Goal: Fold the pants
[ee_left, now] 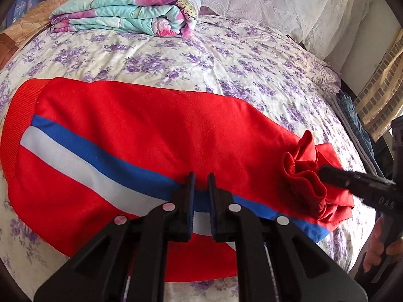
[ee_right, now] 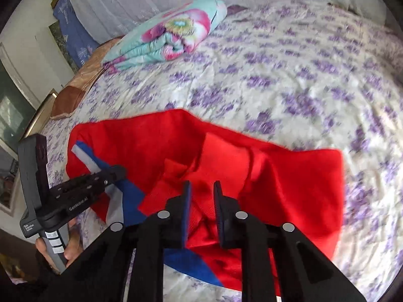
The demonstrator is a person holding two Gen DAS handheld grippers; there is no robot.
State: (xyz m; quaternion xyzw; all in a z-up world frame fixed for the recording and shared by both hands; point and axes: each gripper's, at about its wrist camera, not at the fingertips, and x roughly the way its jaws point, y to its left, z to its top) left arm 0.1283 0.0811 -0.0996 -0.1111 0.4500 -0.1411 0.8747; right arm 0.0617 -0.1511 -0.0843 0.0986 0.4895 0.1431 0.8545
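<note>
My left tool (ee_left: 201, 176) hovers narrowly parted over the red pants (ee_left: 141, 136) on the bed (ee_left: 226, 58); my right tool (ee_left: 323, 173) pinches the bunched cuffs (ee_left: 302, 173). Best carried evenly toward the waistband (ee_left: 15, 123), edges matched. Beyond lies a folded quilt (ee_left: 126, 12).

The pants (ee_left: 141, 156) lie across the bed (ee_left: 239, 58) at mid-frame, with a folded quilt (ee_left: 126, 12) behind them at upper left.
</note>
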